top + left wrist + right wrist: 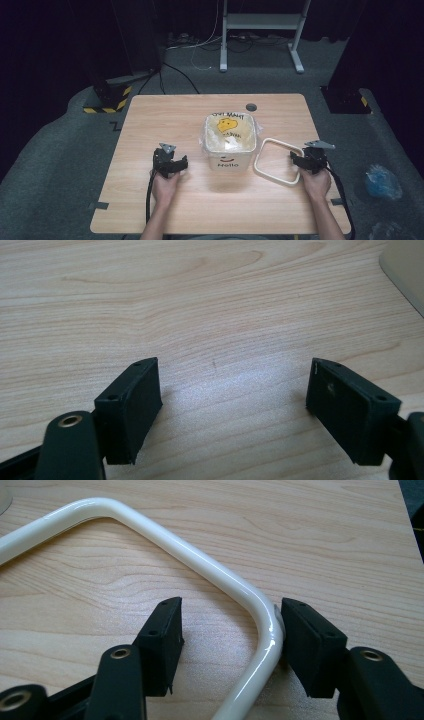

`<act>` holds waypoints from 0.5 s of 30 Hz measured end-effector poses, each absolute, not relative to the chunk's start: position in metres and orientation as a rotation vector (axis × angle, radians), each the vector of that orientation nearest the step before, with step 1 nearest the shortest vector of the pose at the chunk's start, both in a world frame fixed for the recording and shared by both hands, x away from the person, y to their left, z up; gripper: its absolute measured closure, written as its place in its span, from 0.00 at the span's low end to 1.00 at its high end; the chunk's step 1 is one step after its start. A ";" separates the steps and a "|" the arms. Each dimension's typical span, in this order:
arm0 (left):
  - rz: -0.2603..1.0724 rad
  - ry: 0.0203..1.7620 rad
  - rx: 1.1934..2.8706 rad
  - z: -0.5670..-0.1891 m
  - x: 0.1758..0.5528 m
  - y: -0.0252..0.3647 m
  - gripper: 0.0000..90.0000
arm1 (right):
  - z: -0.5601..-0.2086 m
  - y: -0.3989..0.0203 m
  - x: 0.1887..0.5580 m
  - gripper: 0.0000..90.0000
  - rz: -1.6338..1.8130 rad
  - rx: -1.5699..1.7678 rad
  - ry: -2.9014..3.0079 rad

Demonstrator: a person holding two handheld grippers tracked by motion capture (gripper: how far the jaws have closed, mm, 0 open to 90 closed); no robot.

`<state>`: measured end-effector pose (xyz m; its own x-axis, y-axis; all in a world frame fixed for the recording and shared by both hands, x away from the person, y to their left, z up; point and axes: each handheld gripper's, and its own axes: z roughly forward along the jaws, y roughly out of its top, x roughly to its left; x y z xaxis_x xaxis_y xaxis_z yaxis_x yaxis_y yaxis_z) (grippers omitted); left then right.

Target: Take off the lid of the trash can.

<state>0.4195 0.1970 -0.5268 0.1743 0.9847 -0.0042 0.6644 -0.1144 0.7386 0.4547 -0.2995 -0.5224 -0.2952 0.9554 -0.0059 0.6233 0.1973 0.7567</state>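
Lying flat on the counter (150, 210) near its right edge, a cream square frame (276, 161) with rounded corners, just right of a white tub (229, 141). Straddled at its right corner by the right gripper (231, 630): bend of the frame (210, 570) running up between the jaws, close against the right-hand one, clear of the left-hand one. Jaws released, parted wide, no squeeze on the frame. Seen from the high view with the right gripper (299, 159) at the frame's right side, held by a hand (315, 182) reaching in from the counter's near edge.

Standing about mid-counter, the tub, covered in clear film, yellow drawing and black lettering on top, a dark word on its near wall.

Resting left of the tub, well apart from the frame, the left gripper (172, 162), gripped by the other hand (165, 187). Jaws of the left gripper (234, 390) spread open over bare wood grain, nothing between them; pale edge of the tub (407, 275) at the upper right of that view.

Set near the far edge, a small grey round cap (251, 107). Light wood counter on grey carpet (50, 150); dark curtains around; white stand legs (260, 30) and cables behind; black bases with yellow-black striping (107, 100) at far left; crumpled blue plastic (382, 181) on the floor at right.
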 end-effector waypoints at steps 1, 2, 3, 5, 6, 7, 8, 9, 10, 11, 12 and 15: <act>0.679 1.555 1.848 -0.527 0.419 0.197 0.24 | -0.522 -0.299 0.455 0.45 0.905 1.470 1.996; 0.681 1.556 1.848 -0.527 0.419 0.197 0.24 | -0.522 -0.299 0.455 0.44 0.905 1.470 1.998; 0.680 1.557 1.846 -0.527 0.419 0.197 0.24 | -0.522 -0.299 0.455 0.44 0.906 1.469 2.000; 0.683 1.561 1.845 -0.527 0.420 0.197 0.24 | -0.522 -0.299 0.455 0.42 0.905 1.469 2.001; 0.681 1.563 1.845 -0.527 0.420 0.196 0.24 | -0.523 -0.299 0.455 0.42 0.904 1.470 1.999; 0.680 1.565 1.846 -0.527 0.420 0.196 0.24 | -0.523 -0.299 0.455 0.41 0.906 1.470 2.002; 0.677 1.568 1.847 -0.526 0.420 0.196 0.24 | -0.523 -0.298 0.455 0.41 0.905 1.469 2.002; 0.674 1.575 1.848 -0.526 0.421 0.195 0.24 | -0.523 -0.298 0.455 0.40 0.905 1.468 2.004; 0.663 1.584 1.854 -0.525 0.422 0.195 0.24 | -0.523 -0.298 0.455 0.40 0.906 1.468 2.006; 0.655 1.596 1.867 -0.523 0.423 0.194 0.24 | -0.523 -0.298 0.455 0.40 0.906 1.468 2.007; 0.652 1.601 1.880 -0.521 0.423 0.194 0.24 | -0.523 -0.298 0.455 0.39 0.907 1.467 2.008; 0.644 1.577 1.869 -0.514 0.423 0.191 0.25 | -0.523 -0.298 0.455 0.39 0.908 1.465 2.012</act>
<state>0.4230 0.1907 -0.5143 0.1753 0.9844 -0.0165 0.6912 -0.1111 0.7141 0.4552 -0.2980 -0.5227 -0.3060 0.9520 -0.0023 0.6278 0.2036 0.7513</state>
